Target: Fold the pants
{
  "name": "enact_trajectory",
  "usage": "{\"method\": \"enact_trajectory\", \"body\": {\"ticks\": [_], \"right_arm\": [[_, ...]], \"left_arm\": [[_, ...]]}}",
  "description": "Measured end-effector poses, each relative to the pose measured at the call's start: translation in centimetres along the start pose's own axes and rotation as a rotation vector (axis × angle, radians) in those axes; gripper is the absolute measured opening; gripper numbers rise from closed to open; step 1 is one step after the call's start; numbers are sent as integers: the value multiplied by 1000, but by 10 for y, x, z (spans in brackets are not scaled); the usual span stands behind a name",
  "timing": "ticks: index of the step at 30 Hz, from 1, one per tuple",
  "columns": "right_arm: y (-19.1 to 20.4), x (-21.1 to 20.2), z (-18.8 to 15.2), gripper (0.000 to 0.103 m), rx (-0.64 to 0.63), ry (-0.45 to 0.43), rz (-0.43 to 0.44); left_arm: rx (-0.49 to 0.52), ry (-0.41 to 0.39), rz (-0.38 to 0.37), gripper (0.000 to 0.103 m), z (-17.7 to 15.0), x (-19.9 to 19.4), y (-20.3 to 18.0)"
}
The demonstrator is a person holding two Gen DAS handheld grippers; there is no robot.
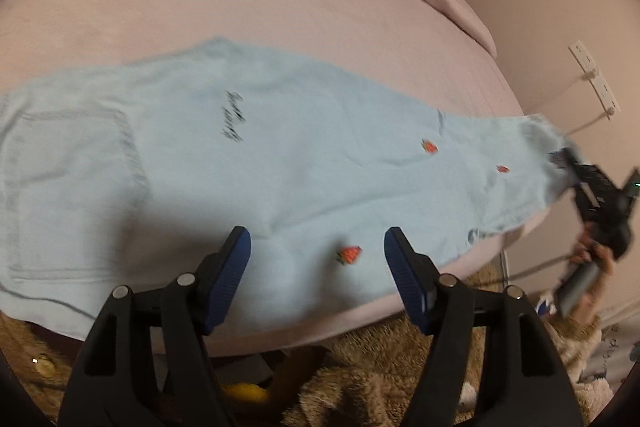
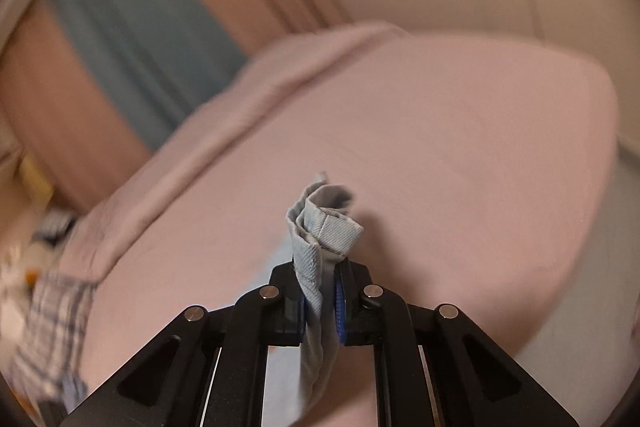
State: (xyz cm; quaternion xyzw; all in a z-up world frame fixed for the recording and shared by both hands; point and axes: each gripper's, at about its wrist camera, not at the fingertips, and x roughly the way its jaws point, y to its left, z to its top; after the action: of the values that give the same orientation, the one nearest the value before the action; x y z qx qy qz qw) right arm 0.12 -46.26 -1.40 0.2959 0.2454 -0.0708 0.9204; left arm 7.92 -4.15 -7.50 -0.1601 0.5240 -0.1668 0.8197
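Two grippers work one pair of pale blue pants [image 1: 248, 163], which lies stretched across the pink bed [image 1: 240, 7] from about nine o'clock to three o'clock in the left wrist view, strawberry patches dotted along the leg; the pocketed seat sits at the nine o'clock end and the hem runs off toward three o'clock. The left gripper [image 1: 318, 259] hangs over the near edge of the cloth at six o'clock, its blue pads spread wide with a strawberry between them, and I cannot tell whether the tips touch the fabric. The right gripper [image 2: 322, 301] is pressed together on a bunched, twisted wad of hem [image 2: 324, 223]; the same tool shows at three o'clock in the left view, raised off the mattress with the leg end trailing from it.

Risks, as I judge them: the pinch holds a rolled clump rather than a flat edge, so the layers may slip out unevenly mid-carry; the twist could carry into the fold as a skewed crease; with the left pads not pinning anything, the whole garment may drag along the sheet instead of folding over.
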Motion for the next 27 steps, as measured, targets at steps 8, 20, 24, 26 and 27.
{"method": "enact_trajectory", "body": {"ticks": [8, 20, 24, 26, 27], "right_arm": [[129, -14, -37, 12, -345, 97, 208], [184, 87, -153, 12, -526, 516, 185], [182, 85, -148, 16, -514, 544, 194], [180, 83, -144, 25, -472, 567, 235], [181, 81, -141, 37, -461, 568, 252]], "left_arm": [[-48, -67, 53, 70, 4, -20, 20], [-82, -38, 58, 70, 9, -12, 34], [-74, -19, 30, 71, 18, -7, 28], [-62, -20, 1, 73, 23, -6, 22], [-53, -20, -16, 76, 26, -5, 20]]}}
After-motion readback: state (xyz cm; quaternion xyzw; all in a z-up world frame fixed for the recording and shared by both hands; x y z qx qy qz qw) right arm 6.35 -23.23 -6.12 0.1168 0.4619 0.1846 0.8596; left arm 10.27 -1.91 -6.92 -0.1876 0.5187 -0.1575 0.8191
